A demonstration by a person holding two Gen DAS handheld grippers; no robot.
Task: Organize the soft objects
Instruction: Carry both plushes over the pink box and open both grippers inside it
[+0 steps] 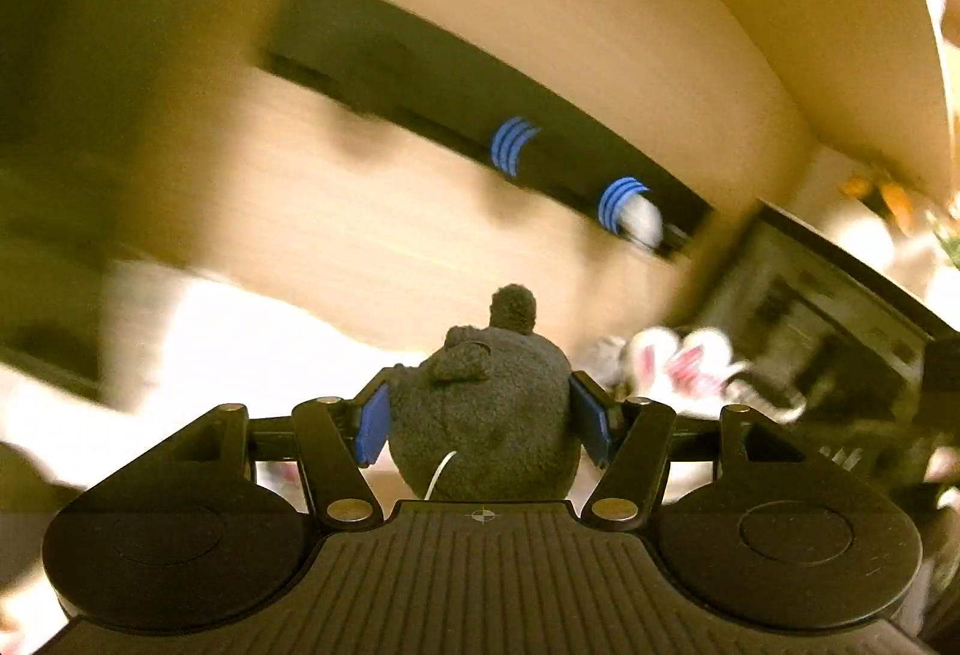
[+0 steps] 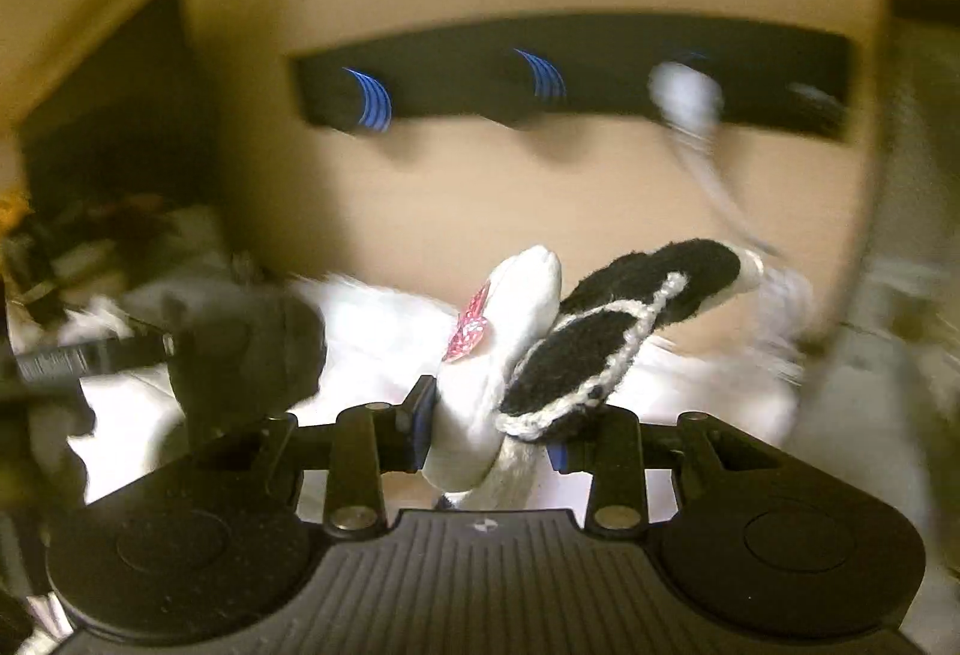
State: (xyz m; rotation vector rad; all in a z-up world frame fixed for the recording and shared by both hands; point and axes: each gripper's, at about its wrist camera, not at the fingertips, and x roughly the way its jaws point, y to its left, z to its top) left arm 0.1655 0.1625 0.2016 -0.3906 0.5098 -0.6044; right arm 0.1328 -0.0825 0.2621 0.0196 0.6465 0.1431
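Below the dark wall rack (image 1: 480,115), we are carrying toys: left tool (image 1: 480,424) clamping a grey plush (image 1: 486,403), right tool (image 2: 489,430) gripping a black-and-white plush (image 2: 540,331) (blurred); next, choosing a drop spot.

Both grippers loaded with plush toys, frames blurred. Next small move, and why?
Probably carry both on toward the black wall rack and slow down before releasing. The left gripper is clamped on the dark grey plush; the right gripper pinches the black-and-white plush. No drop spot is sharp in either blurred view.
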